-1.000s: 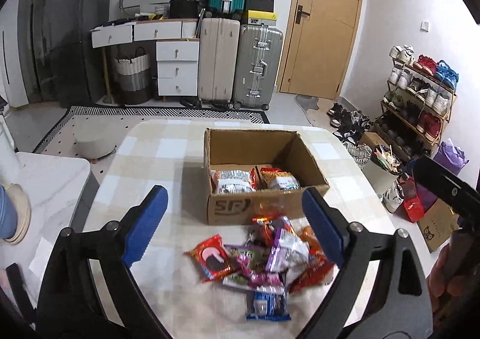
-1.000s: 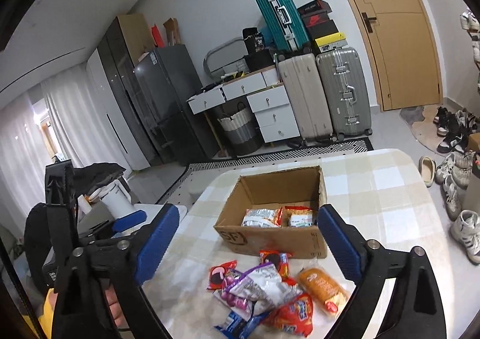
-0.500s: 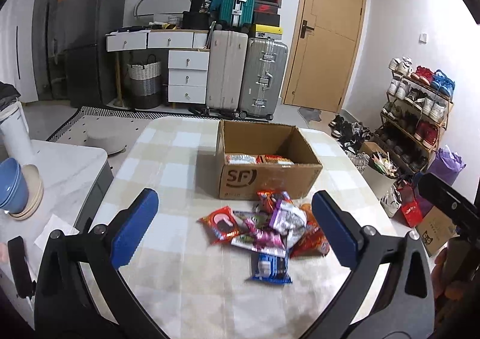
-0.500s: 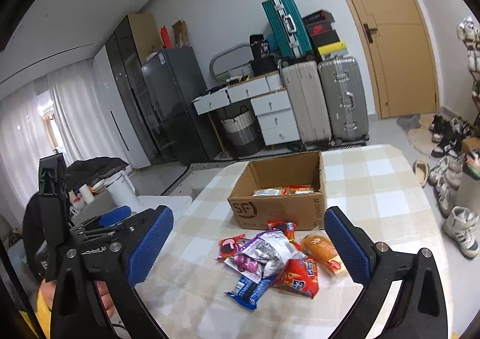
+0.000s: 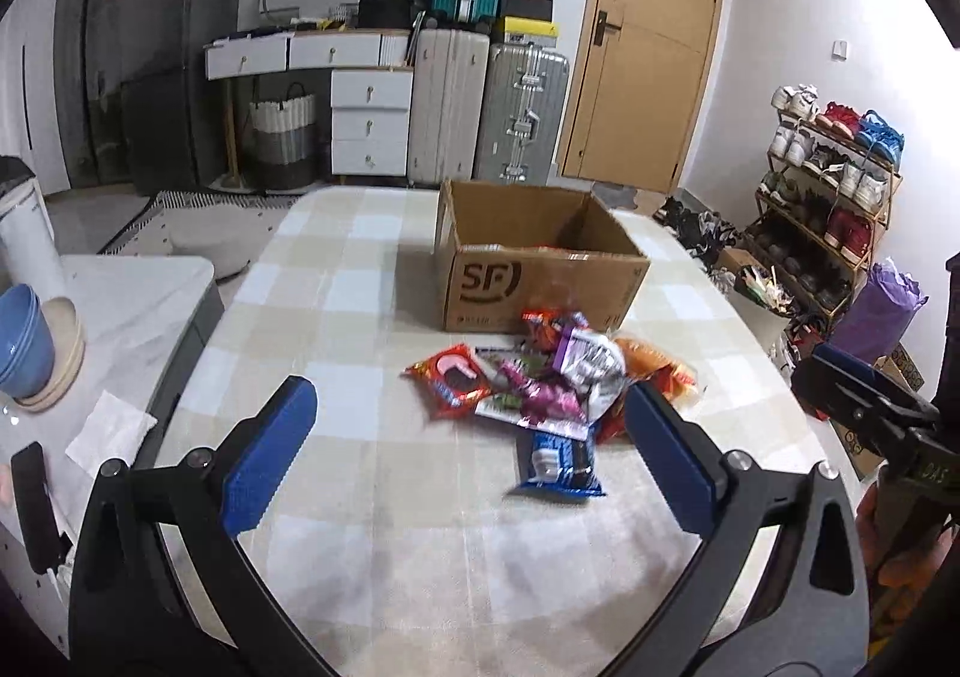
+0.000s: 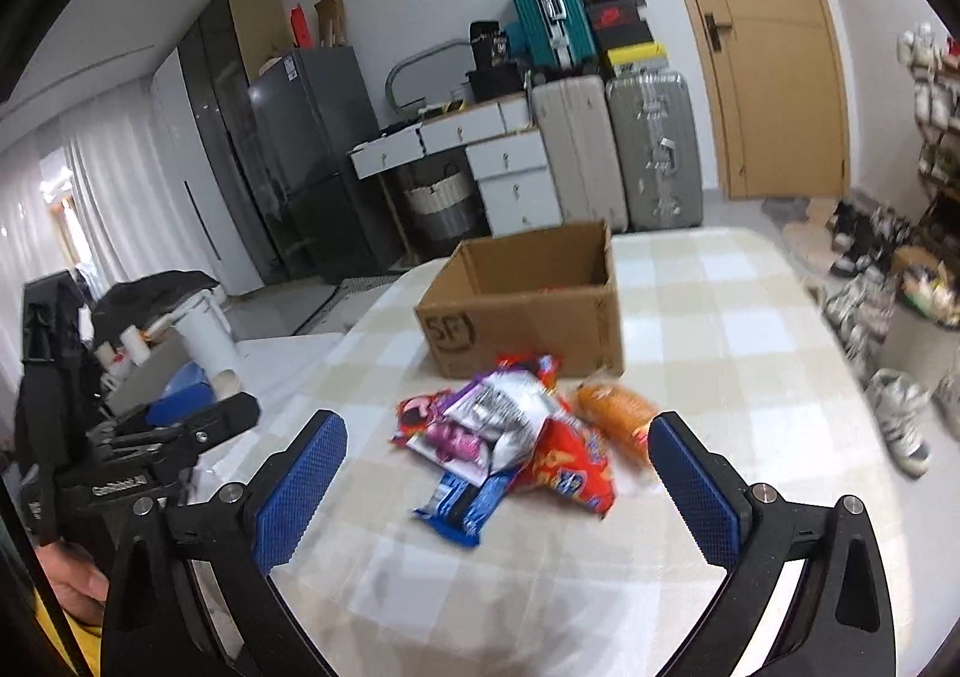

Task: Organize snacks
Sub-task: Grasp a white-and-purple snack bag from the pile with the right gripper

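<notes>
A heap of snack packets lies on the checked table, just in front of an open cardboard box. A blue packet is the nearest of the heap, with a red one at the left and an orange one at the right. My left gripper hovers open, short of the heap, nothing between its blue pads. My right gripper is open too, low over the table in front of the heap. What the box holds is hidden by its front wall.
A white side table with blue bowls stands left of the checked table. Suitcases, drawers and a fridge line the far wall. A shoe rack and shoes on the floor are to the right.
Both grippers have drawn back from the box and sunk lower, so box and heap look farther off. Both jaws have widened slightly.
</notes>
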A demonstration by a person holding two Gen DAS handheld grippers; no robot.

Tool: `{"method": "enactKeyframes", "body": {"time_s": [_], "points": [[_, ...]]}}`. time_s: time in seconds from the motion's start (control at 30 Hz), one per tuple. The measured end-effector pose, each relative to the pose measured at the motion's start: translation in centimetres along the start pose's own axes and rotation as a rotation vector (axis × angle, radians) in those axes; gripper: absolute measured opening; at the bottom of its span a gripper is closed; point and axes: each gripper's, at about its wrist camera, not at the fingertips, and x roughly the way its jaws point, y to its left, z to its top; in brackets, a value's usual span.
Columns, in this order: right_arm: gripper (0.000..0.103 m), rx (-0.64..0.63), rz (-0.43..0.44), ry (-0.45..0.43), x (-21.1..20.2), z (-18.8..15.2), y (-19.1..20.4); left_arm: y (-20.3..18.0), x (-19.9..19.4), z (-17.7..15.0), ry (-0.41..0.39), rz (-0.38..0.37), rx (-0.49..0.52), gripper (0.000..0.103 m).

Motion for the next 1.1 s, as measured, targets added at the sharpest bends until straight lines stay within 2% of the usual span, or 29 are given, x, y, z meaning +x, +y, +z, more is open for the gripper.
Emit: {"method": "enactKeyframes", "body": {"time_s": [0.07,0.57,0.8,0.9,1.0,1.1], "points": [[0.102,0.011,-0.003,0.021,0.9,-0.6,-0.4,0.2,1.4,-0.2,0.023,0.018,-0.007,0.102],[0.102,0.05,0.013,0.14,7.7,-2.7,-3.8,-0.4,11.7,-2.4,0.185,-0.013,0.011,0.102],[0.102,0.063,0.034,0.183,10.5,-2.5,-4.9,-0.6,16.4,-2.8,0.256,-0.019,0.006,0.102],[0.102,0.01,0.045,0.177,11.2,-1.0,-4.3,-0.5,17.7,-2.6,0.266,-0.02,0.002,0.102],[0.102,-0.092,0.064,0.247,13.2,0.4,-3.2,-0.4,18.5,-2.3,0.268,-0.026,-0.007,0.102],[0.102,-0.155,0.11,0.273,15.0,1.4,-2.8,-0.2,19.3,-2.4,0.281,-0.03,-0.015,0.102]]}}
